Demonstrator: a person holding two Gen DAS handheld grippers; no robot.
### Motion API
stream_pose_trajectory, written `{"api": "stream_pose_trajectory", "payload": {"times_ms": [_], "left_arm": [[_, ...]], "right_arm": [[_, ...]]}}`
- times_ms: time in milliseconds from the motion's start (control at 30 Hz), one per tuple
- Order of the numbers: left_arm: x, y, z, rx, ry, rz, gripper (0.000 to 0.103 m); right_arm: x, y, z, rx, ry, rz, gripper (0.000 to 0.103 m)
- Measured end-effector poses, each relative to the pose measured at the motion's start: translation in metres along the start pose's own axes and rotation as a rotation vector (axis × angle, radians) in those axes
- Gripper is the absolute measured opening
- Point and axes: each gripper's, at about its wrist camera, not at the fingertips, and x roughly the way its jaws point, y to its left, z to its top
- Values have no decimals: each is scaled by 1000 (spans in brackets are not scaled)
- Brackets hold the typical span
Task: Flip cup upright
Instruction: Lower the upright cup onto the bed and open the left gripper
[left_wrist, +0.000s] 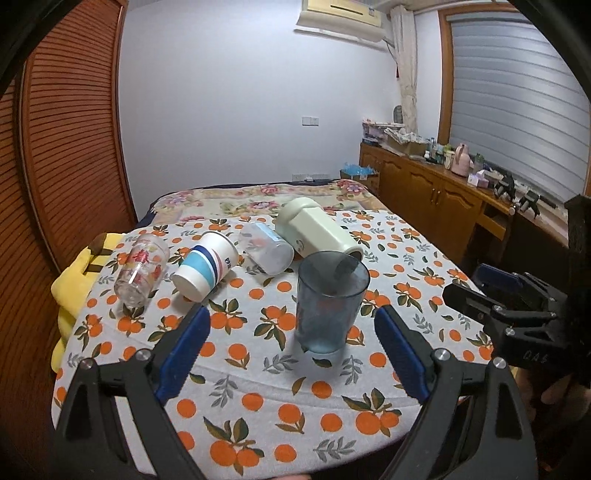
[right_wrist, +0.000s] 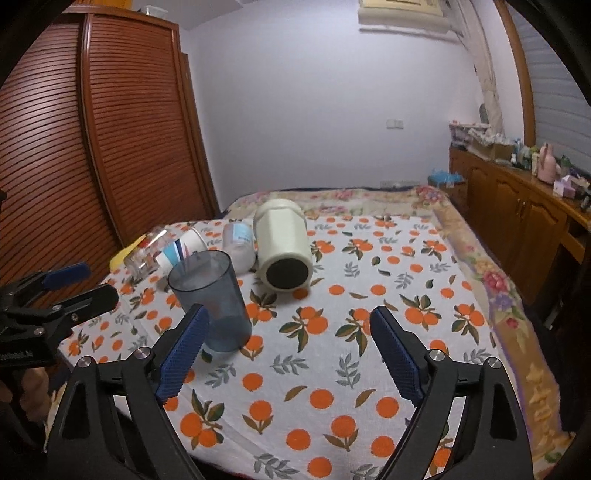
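The translucent blue plastic cup (left_wrist: 330, 301) stands upright, mouth up, on the white tablecloth printed with oranges and leaves (left_wrist: 258, 402). The left gripper (left_wrist: 291, 354) is spread wide and empty, its blue ribbed pads (left_wrist: 184, 354) flanking the cup without contact. The right gripper (right_wrist: 288, 350) is also spread wide and empty; the cup sits just beyond its left pad. Behind the cup, four vessels lie on their sides: a pale green lidded tumbler (left_wrist: 317, 230), a clear plastic cup (left_wrist: 264, 249), a white paper cup with blue stripes (left_wrist: 207, 264) bearing illegible lettering, and a clear glass with red print (left_wrist: 142, 267). The right gripper's body reads "DA".
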Motion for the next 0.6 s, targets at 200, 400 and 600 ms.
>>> {"api": "stream_pose_trajectory", "payload": {"times_ms": [200,400,600], "left_arm": [[-5,7,-5,-21,-10,34,91],[-6,14,-9,-32,-16,57,91],[-6,17,-10,-31,-16,69,91]], "right_arm": [[-8,6,-3,-7,-37,-34,93],[-11,7,-5,-7,-46,-43,93],[-11,8,-5,-8,-46,-39,93]]}}
